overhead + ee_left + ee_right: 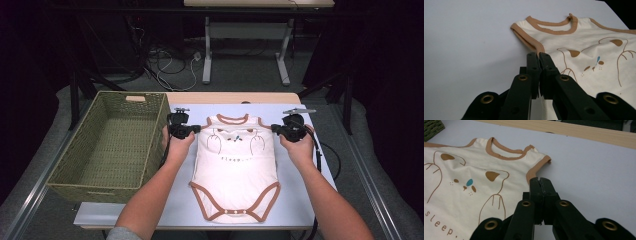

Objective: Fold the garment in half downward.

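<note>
A pale grey table [310, 165] in a dark room, with desk legs and loose cables on the floor behind, holds a cream baby bodysuit [235, 167] lying flat, front up, between two hand-held grippers. The left gripper [538, 55] is clamped tight on the fabric edge just below the brown-trimmed armhole on its side; the right gripper [540, 180] is likewise closed at the opposite armhole edge, though whether cloth sits between its jaws cannot be told for certain. Both bites look thin, so the hem could likely slip free if lifted, or the garment could skew if one hand leads. An empty woven basket [112, 145] stands just left of the left hand [178, 145].
</note>
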Demonstrator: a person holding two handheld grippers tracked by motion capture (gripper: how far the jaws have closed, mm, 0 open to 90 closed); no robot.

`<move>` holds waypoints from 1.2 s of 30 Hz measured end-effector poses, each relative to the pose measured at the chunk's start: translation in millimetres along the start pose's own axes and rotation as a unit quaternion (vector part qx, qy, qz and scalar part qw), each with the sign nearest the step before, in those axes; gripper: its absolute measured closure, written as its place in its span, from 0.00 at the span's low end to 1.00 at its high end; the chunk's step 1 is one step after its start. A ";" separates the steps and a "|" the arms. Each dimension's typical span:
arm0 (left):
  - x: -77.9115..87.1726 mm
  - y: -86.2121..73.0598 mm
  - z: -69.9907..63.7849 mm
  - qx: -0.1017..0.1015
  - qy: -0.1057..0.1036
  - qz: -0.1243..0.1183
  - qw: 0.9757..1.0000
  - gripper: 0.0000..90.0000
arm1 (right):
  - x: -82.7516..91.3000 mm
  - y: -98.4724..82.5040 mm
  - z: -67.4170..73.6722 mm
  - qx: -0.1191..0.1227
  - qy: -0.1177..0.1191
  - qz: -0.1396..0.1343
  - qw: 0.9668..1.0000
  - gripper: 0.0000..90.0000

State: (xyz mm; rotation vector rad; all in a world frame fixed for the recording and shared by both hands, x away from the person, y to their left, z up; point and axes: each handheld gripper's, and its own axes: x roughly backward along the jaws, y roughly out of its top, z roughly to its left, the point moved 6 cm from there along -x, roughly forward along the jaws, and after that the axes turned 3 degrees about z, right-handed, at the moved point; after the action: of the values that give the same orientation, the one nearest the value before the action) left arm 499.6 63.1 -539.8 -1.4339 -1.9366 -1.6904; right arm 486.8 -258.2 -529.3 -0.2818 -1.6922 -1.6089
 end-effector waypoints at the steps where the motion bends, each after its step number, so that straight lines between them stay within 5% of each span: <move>1: 1.4 0.2 -1.1 -0.002 -0.001 -0.001 1.000 0.97 | 1.1 0.4 0.8 -0.001 0.000 -0.003 1.000 0.99; 6: 7.2 -0.3 -6.3 -0.012 0.000 -0.003 1.000 0.97 | 7.2 0.2 4.6 0.006 0.008 -0.001 1.000 0.99; 17: 17.3 -15.9 -4.3 0.018 -0.016 -0.014 1.000 0.97 | 18.7 -6.6 7.2 -0.004 0.028 -0.017 0.999 0.99; 36: 28.9 -37.2 -8.2 0.015 -0.022 -0.012 1.000 0.97 | 35.3 -28.5 12.2 -0.008 0.052 -0.022 0.998 0.99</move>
State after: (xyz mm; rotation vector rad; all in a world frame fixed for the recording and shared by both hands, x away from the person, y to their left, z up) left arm 453.6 75.8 -541.7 -1.4540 -2.0003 -1.6458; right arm 440.3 -264.0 -526.7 -0.1679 -1.6169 -1.6412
